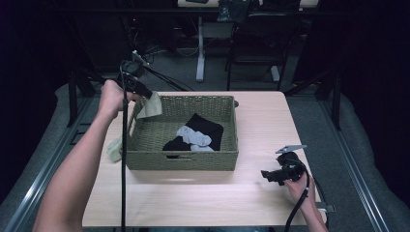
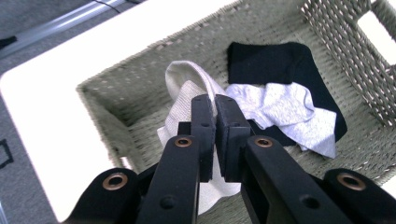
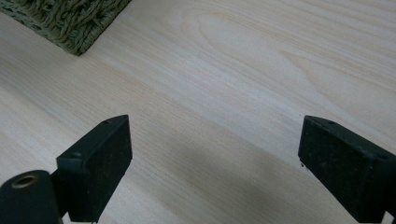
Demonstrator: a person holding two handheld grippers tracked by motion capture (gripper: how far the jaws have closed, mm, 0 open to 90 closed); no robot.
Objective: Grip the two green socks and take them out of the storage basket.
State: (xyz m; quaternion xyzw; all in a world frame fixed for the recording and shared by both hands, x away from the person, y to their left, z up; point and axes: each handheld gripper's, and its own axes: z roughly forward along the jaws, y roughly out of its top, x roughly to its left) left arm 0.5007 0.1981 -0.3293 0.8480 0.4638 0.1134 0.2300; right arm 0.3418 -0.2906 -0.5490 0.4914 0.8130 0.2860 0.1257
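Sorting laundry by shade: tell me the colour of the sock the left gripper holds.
Pale cream sock, clearest in the left gripper view.

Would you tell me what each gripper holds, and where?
The left gripper pinches a pale beige sock at a fold over the woven basket; the right gripper holds nothing.

surface (image 1: 261,140): pale wood grain, smooth, matt
basket (image 1: 227,159): woven green fibre, rough
pale sock (image 2: 187,98): ribbed knit cloth, soft, matt
black cloth (image 2: 280,60): smooth, matt, in the basket
grey sock (image 2: 289,112): speckled knit, on the black cloth
left gripper (image 2: 215,105): matt black plastic, brass-coloured rivets
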